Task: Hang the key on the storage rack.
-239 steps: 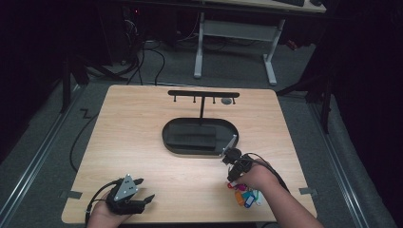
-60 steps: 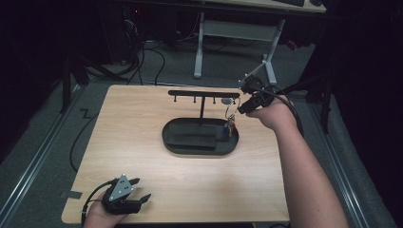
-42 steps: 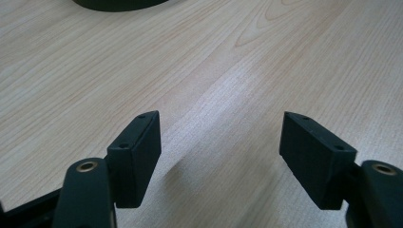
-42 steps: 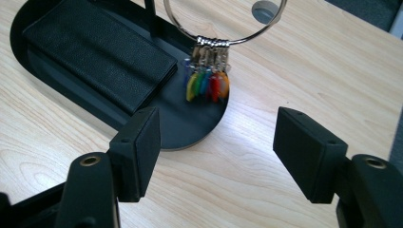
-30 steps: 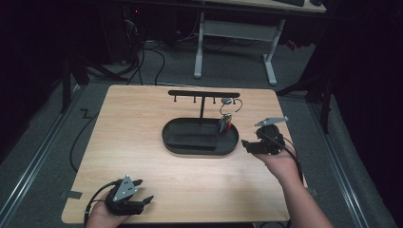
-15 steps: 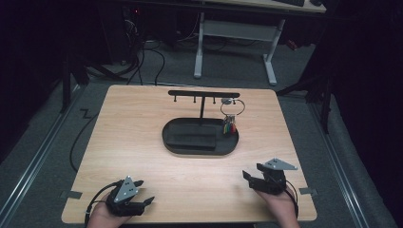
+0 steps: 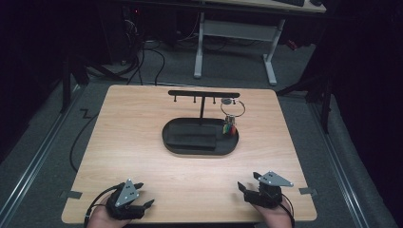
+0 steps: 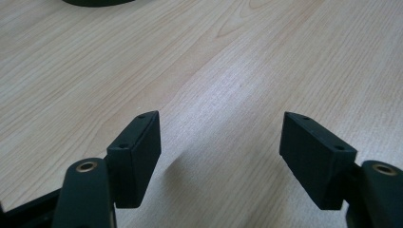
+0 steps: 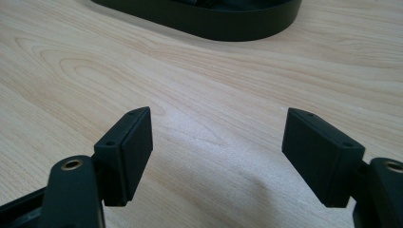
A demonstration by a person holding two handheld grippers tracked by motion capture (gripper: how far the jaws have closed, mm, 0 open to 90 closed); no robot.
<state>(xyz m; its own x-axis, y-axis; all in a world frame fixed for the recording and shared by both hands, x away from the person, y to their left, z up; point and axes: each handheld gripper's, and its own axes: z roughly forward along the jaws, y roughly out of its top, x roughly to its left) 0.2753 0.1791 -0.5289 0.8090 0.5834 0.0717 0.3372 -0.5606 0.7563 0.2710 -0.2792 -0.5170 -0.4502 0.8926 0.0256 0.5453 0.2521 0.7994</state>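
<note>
On the rightmost peg of the black stand (image 7: 204,94), the key ring (image 7: 232,107) hangs with its coloured keys (image 7: 229,128) dangling just over the stand's oval tray (image 7: 190,145), so the hanging looks done. Well short of that stand, at the table's (image 7: 142,123) near edge, the right gripper (image 7: 248,182) sits released, its jaws having just spread with nothing between them. The left gripper (image 7: 143,195) rests likewise spread and empty. The individual keys are too small to tell apart.
</note>
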